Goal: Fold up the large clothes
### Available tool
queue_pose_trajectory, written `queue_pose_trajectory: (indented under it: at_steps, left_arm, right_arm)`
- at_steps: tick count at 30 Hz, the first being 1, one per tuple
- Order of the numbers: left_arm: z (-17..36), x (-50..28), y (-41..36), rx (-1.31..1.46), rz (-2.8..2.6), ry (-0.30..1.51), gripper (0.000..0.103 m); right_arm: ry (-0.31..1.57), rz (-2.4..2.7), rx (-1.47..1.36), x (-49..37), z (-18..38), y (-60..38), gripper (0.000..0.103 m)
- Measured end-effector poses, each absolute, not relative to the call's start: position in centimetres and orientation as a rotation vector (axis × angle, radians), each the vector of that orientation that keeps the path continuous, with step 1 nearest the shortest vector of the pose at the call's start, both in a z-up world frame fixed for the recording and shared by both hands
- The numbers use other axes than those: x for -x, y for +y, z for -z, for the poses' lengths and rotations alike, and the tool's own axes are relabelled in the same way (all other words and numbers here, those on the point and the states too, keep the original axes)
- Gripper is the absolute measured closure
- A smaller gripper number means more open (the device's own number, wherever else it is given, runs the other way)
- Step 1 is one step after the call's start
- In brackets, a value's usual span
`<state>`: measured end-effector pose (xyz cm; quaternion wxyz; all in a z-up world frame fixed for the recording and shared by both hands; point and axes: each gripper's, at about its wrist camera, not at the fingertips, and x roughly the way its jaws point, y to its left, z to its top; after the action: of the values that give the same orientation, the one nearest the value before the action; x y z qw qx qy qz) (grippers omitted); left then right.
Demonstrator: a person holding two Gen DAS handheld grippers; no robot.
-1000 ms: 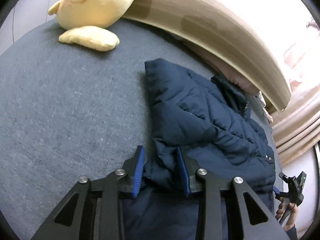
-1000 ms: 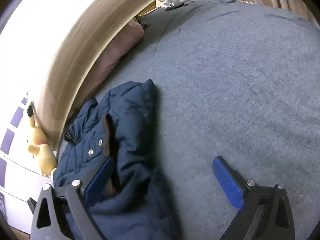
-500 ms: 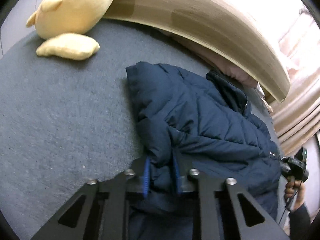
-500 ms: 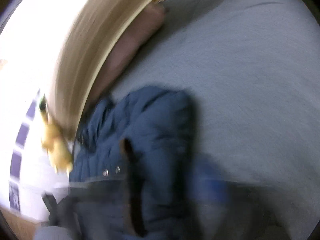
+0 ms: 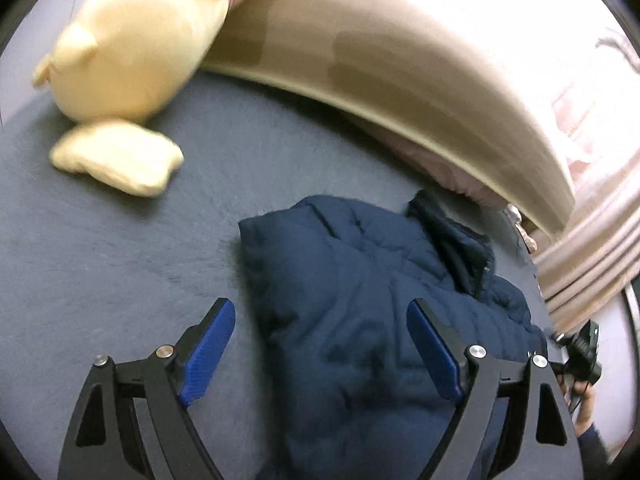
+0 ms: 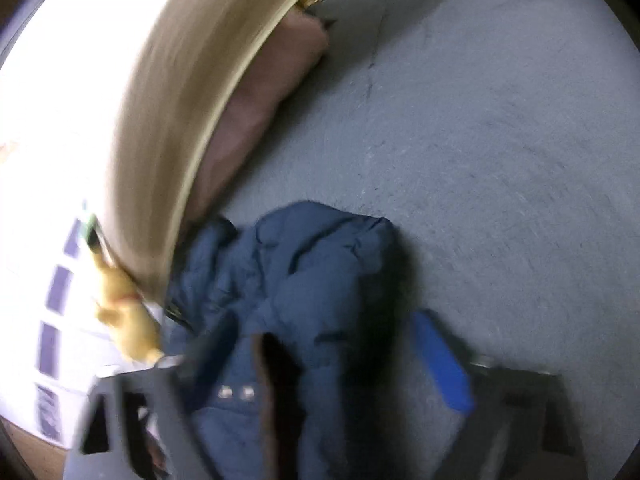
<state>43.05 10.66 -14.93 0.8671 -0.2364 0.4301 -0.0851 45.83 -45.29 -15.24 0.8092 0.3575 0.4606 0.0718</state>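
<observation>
Grey bed (image 5: 120,264) ahead of both tongs, tan headboard (image 5: 400,80) beyond. A yellow plush toy (image 5: 132,52) sits far ahead-left of the left tongs (image 5: 320,344), spread wide over the navy puffer jacket (image 5: 360,320). Right tongs (image 6: 320,360), blurred, also wide, straddle its bunched edge.
</observation>
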Motion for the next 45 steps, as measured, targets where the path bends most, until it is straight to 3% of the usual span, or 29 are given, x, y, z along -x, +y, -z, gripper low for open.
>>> queue_pose_trajectory:
  at_steps: [1,2,3,6,9,10,11,12,13,14,16,23,27,29,38,45]
  left_arm:
    - [15.1,-43.8,10.6,0.494,0.178,0.899,0.041]
    - [15.2,-44.5,10.3,0.460,0.167,0.925,0.077]
    - [15.3,-44.2,10.4,0.450,0.163,0.933,0.077]
    - [16.0,-44.1,10.0,0.414,0.155,0.922,0.082]
    - [16.5,-43.7,10.5,0.445,0.131,0.934,0.078]
    - [16.0,-43.4,10.4,0.436,0.118,0.934,0.074]
    - [15.3,-42.9,10.3,0.422,0.102,0.929,0.063]
    - [14.5,-42.1,10.6,0.412,0.104,0.909,0.057]
    - [13.4,-41.0,10.7,0.397,0.118,0.869,0.041]
    - [12.6,-39.9,10.7,0.375,0.120,0.835,0.029]
    - [10.8,-37.1,11.0,0.295,0.094,0.769,0.025]
    - [10.4,-31.5,8.1,0.150,0.073,0.701,0.024]
    - [13.1,-32.8,6.0,0.054,-0.004,0.757,0.024]
    - [15.7,-34.3,4.9,-0.022,-0.049,0.895,0.024]
    - [11.5,-27.6,7.8,0.041,-0.016,0.783,0.021]
    - [12.3,-17.2,10.9,0.134,0.008,0.843,0.018]
  right_arm:
    - [1.011,-0.156,-0.746,-46.2,15.2,-45.0,0.072]
    - [1.024,-0.144,-0.698,-46.6,14.7,-44.4,0.076]
    - [1.020,-0.151,-0.634,-46.8,13.8,-43.7,0.081]
    - [1.033,-0.133,-0.555,-47.7,13.6,-42.9,0.081]
    - [1.029,-0.091,-0.574,-47.8,14.6,-42.7,0.072]
    - [1.022,-0.086,-0.590,-47.6,14.6,-42.9,0.061]
    - [1.015,-0.081,-0.612,-47.3,14.3,-43.0,0.047]
    - [1.001,-0.078,-0.618,-46.6,13.6,-43.3,0.020]
    - [0.963,-0.056,-0.608,-45.8,12.7,-43.4,0.018]
    - [0.937,-0.048,-0.594,-44.7,11.8,-43.8,0.018]
    - [0.898,-0.036,-0.539,-42.5,9.7,-43.1,0.018]
    - [0.825,-0.110,-0.340,-35.6,6.0,-39.5,0.018]
    - [0.900,-0.051,-0.076,-36.1,9.7,-35.3,0.017]
    - [0.992,0.002,0.049,-37.0,12.3,-34.4,0.017]
    - [0.893,-0.009,-0.086,-30.9,6.6,-36.6,0.017]
    - [0.945,-0.059,-0.322,-20.5,7.6,-40.3,0.017]
